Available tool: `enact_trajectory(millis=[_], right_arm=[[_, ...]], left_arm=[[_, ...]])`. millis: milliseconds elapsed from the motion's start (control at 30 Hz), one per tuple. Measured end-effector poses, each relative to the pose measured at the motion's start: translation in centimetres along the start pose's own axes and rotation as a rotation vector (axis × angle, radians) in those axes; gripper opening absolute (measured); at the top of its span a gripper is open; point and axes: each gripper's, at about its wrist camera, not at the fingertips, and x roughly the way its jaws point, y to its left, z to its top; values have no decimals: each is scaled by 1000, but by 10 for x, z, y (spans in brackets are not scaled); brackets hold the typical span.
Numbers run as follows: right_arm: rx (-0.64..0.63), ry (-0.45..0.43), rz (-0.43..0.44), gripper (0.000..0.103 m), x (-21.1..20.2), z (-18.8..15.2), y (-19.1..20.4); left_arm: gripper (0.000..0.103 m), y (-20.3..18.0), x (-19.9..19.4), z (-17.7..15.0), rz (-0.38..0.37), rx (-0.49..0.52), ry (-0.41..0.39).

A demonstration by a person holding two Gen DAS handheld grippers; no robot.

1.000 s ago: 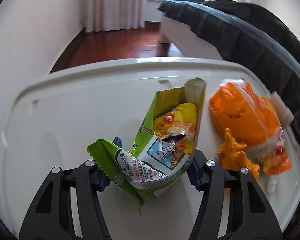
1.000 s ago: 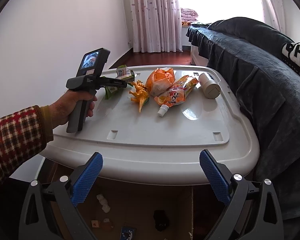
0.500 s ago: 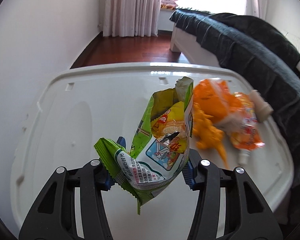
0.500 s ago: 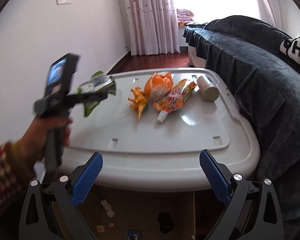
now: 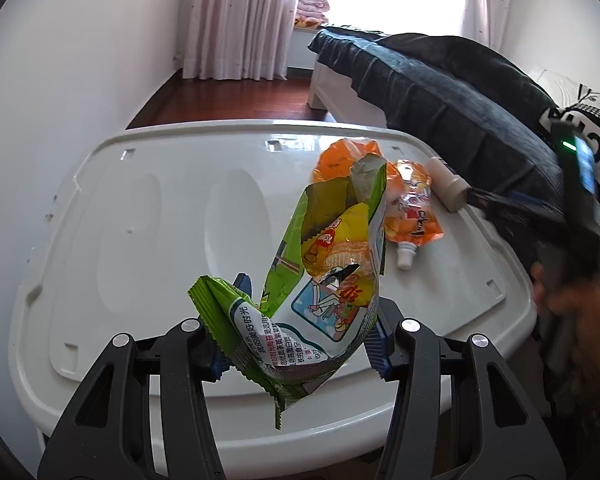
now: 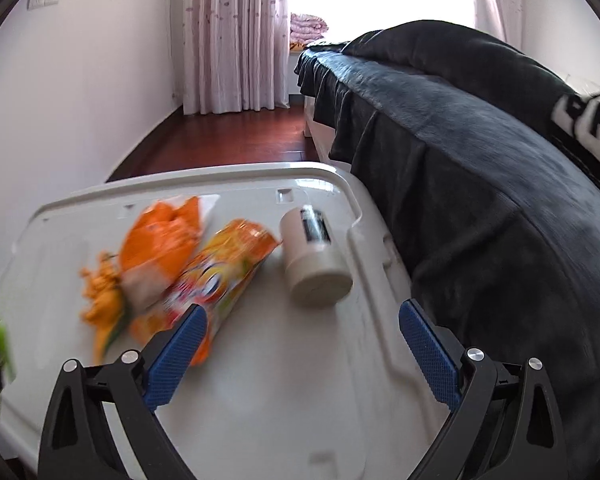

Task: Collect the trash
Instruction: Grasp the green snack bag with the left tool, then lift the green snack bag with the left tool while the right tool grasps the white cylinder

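Green and crinkled, the snack wrapper (image 5: pixel 320 304) sits pinched between the fingers of my left gripper (image 5: pixel 300 336), lifted off the white tabletop (image 5: pixel 160 220) so I can carry it away as trash. I hold it by its lower end, so the torn mouth points up and, I judge, no crumbs spill. Beyond it lie the orange bag (image 5: pixel 336 158), the orange pouch (image 5: pixel 414 216) and a cream bottle (image 5: pixel 448 190).

From my right wrist view, my right gripper (image 6: pixel 300 352) hangs over the tabletop (image 6: pixel 284 400) with its fingers spread wide and holding nothing, lined up toward the cream bottle (image 6: pixel 312 260) lying on its side. The orange pouch (image 6: pixel 216 280) touches the orange bag (image 6: pixel 160 248), with an orange toy (image 6: pixel 104 300) beside them.
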Motion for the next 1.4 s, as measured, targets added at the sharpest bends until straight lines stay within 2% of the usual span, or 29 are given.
enact_trajectory(millis=[100,200,267,400,533,667,733,833,967,1100,1300,1400], right_arm=[[-74,18,-26,95,27,12,6],[-136,44,-54,86,50,21,12],[-147,61,-68,82,60,25,12],[-173,85,-96,81,76,29,7],[-192,121,-85,69,90,32,3],[-176,141,-70,64,97,39,-2],[-162,168,-44,47,102,40,-5],[-149,170,-47,47,100,37,-7],[-149,157,-52,47,87,27,-7],[-136,121,-49,47,55,19,-8],[-159,40,-9,47,-33,0,3],[-171,5,39,47,-84,-23,15]], left_arm=[[51,-3,4,0,-17,-3,7],[51,-5,6,0,-22,1,9],[51,-6,7,0,-29,-1,16],[51,-6,8,-2,-34,-4,23],[51,-6,9,-1,-38,-3,26],[51,-7,10,-1,-44,2,25],[51,-7,11,0,-46,5,25],[51,-5,11,-2,-45,9,24],[51,-5,7,-4,-46,9,19],[51,-8,-3,-8,-48,22,7],[51,-16,-37,-26,-71,15,-13],[51,-20,-56,-46,-72,11,-11]])
